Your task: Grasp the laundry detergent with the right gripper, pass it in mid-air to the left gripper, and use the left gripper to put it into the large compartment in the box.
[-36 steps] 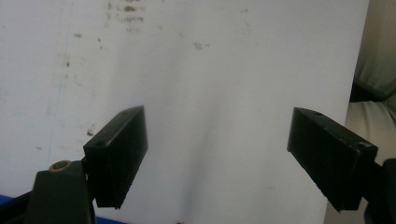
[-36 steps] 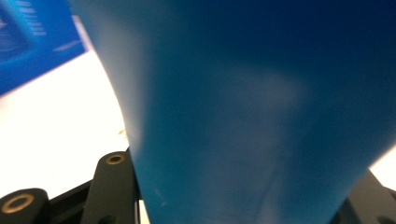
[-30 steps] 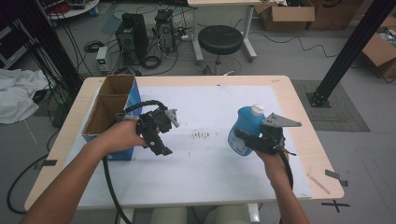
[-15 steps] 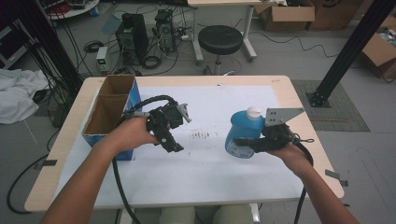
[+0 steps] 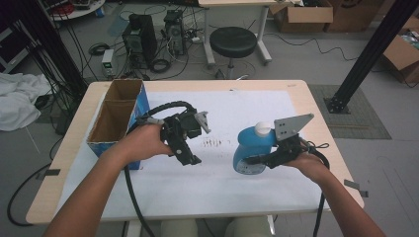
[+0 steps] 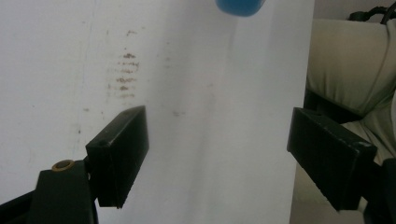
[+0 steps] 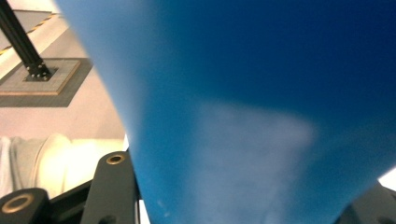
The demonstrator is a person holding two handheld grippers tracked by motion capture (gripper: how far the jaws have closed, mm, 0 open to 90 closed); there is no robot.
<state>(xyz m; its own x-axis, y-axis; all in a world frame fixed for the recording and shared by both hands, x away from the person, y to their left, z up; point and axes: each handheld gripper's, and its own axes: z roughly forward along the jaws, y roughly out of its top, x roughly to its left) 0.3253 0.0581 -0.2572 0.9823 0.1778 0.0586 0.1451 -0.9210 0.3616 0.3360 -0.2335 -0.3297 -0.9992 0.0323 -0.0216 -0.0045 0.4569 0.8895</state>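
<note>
A blue detergent bottle (image 5: 251,144) with a white cap (image 5: 263,129) sits at the right of the white sheet (image 5: 237,106), held low on its body by my right gripper (image 5: 258,158), which is shut on it. In the right gripper view the blue bottle (image 7: 261,93) is pressed close, with one black finger (image 7: 114,186) beside it. My left gripper (image 5: 189,155) hovers at the sheet's middle, open and holding nothing. In the left gripper view its jaws stand wide apart (image 6: 219,128) over brown smudges (image 6: 123,74), and the bottle's base (image 6: 240,5) lies ahead.
An open cardboard box (image 5: 114,117) with blue sides stands at the table's left. The wooden table (image 5: 318,116) ends just right of the bottle. Behind the table are a black stool (image 5: 233,42) and computer cases (image 5: 141,34). Cables trail from both grippers.
My left gripper has moved right toward the sheet's middle. The right hand has swung round to the bottle's right side, and the bottle has shifted slightly left and nearer.
</note>
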